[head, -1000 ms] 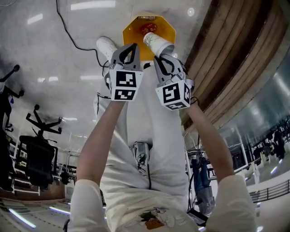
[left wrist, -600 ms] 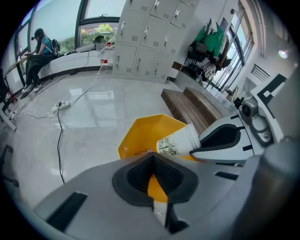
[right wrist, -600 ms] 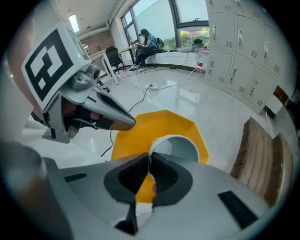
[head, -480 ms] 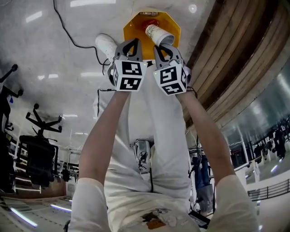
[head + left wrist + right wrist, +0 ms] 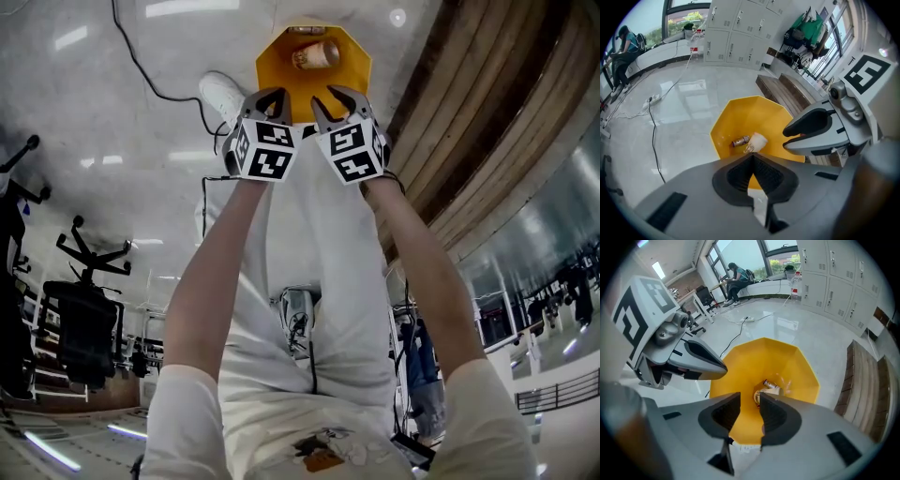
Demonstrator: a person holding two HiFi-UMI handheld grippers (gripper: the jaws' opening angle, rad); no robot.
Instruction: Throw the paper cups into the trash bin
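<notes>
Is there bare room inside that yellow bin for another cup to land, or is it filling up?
Mostly bare: the yellow bin has free walls all round. Only its bottom is crowded, where a paper cup lies beside a small can-like item.

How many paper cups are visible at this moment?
1. The paper cup is inside the yellow bin, tipped on its side; more might be hidden under it.

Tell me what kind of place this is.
Probably an indoor office or lab hall: a row of white lockers along the wall, desks and office chairs, and a glossy floor with a yellow trash bin standing on it.
</notes>
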